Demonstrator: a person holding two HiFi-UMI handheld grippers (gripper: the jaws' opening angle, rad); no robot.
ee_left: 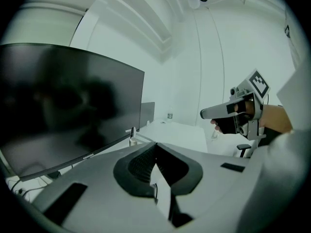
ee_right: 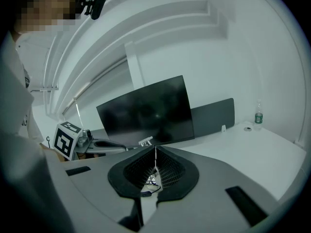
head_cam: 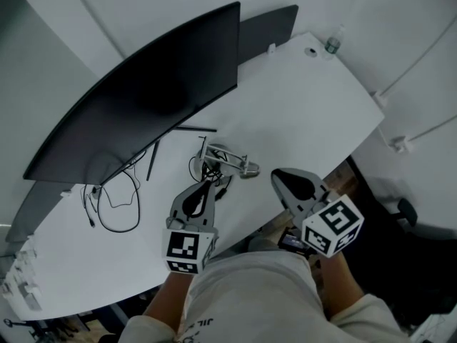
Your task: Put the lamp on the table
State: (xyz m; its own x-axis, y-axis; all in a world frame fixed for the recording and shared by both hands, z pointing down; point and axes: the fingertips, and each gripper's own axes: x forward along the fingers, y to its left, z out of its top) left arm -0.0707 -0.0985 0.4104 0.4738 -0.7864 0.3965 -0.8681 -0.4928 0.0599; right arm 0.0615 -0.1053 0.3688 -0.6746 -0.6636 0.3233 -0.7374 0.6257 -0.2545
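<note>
— Since the lamp already sits on the table, just in front of the monitor, why are both tools hanging so near it?

— My guess is that the setting-down is finished and nothing is left to carry. The left gripper has its jaws pressed together, tips meeting, and its own view shows nothing caught between them. From the head view its tips lie just beside the lamp's base; whether they touch it I cannot tell.

— And the right gripper?

— Also pressed together and empty. It is held off to the lamp's right, near the table's front edge and apart from the lamp.

— Why that spot for the lamp?

— It looks folded low, so it fits below the screen's lower edge, with the loose cables on its left. That seems a sensible place: within reach and not blocking the screen.

— Anything to watch?

— The left tool is close enough that a careless swing could knock the lamp over. The bottle at the far corner is well out of the way.
</note>
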